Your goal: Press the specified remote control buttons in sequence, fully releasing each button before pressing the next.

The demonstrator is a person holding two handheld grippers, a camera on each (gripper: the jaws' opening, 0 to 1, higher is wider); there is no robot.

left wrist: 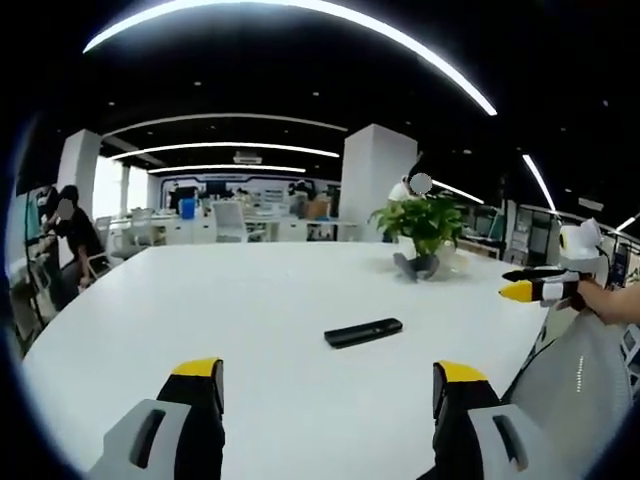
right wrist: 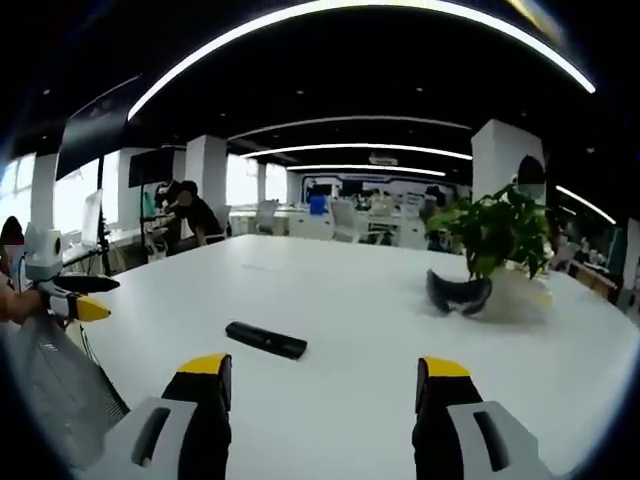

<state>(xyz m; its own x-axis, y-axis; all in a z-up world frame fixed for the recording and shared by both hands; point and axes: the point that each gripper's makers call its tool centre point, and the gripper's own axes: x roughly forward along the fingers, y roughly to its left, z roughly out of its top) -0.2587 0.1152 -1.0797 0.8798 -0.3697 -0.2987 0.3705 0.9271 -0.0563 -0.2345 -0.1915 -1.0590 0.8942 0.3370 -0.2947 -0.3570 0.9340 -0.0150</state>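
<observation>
In the left gripper view, no brand, label or writing can be read on anything. The left gripper (left wrist: 328, 385) rises from the bottom with its two yellow-tipped black jaws spread wide apart and nothing between them. The black remote control (left wrist: 363, 332) lies flat on the white table (left wrist: 200, 300), well inside its edges and beyond the jaw tips, within the gap between them but nearer the right-hand jaw; it is clear of both. Its long axis runs nearly across the view, the right-hand end tilted a little farther away. Its buttons are too small to make out. Farther back, toward the far edge of the table, stands a potted plant (left wrist: 425, 222) with a dark curved object (left wrist: 415, 266) at its base. At the right edge of the table the right gripper (left wrist: 522, 283) comes in, held in a person's hand (left wrist: 600, 298), its yellow-tipped jaws pointing left over the table; how far they are parted I cannot tell here.

In the right gripper view, again nothing legible. The right gripper (right wrist: 322, 385) has its jaws wide open and empty. The remote control (right wrist: 265, 340) lies ahead of the left-hand jaw tip, apart from it, its long axis slanting from upper left to lower right. The potted plant (right wrist: 497, 232) stands to the right, farther back on the table (right wrist: 350, 300). The left gripper (right wrist: 85, 297) shows at the left edge of the table.
</observation>
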